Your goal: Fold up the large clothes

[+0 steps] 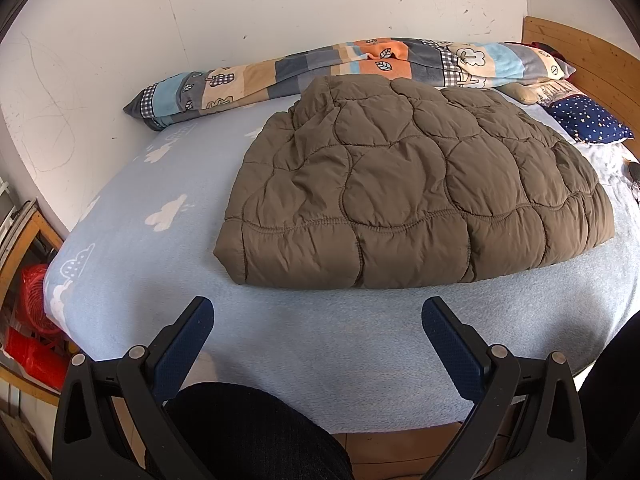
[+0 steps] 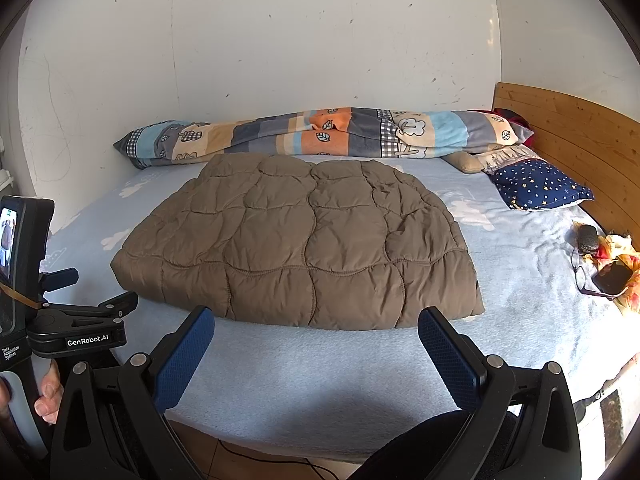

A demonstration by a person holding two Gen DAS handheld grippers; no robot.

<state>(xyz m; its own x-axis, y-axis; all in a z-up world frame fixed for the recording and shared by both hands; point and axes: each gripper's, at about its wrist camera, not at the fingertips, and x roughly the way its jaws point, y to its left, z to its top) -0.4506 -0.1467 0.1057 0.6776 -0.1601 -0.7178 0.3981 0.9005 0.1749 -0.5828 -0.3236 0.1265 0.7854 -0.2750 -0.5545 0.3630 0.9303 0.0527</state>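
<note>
Through my left wrist camera, my left gripper [image 1: 318,330] hangs over the near edge of the bed [image 1: 280,344] with its jaws wide and holding nothing. One brown quilted jacket [image 1: 412,188] lies folded into a flat bundle in the middle of the bed, well apart from my fingertips. Behind it, one patchwork blanket [image 1: 360,62] is rolled along the wall, and one starry pillow [image 1: 592,124] sits at the right by the headboard [image 1: 580,52].

Through my right wrist camera, my right gripper [image 2: 316,338] also has its jaws wide and empty, just short of the jacket's [image 2: 300,240] near hem. My left hand [image 2: 48,394] grips the other tool at the left edge. One phone [image 2: 612,278] lies far right on the bed.
</note>
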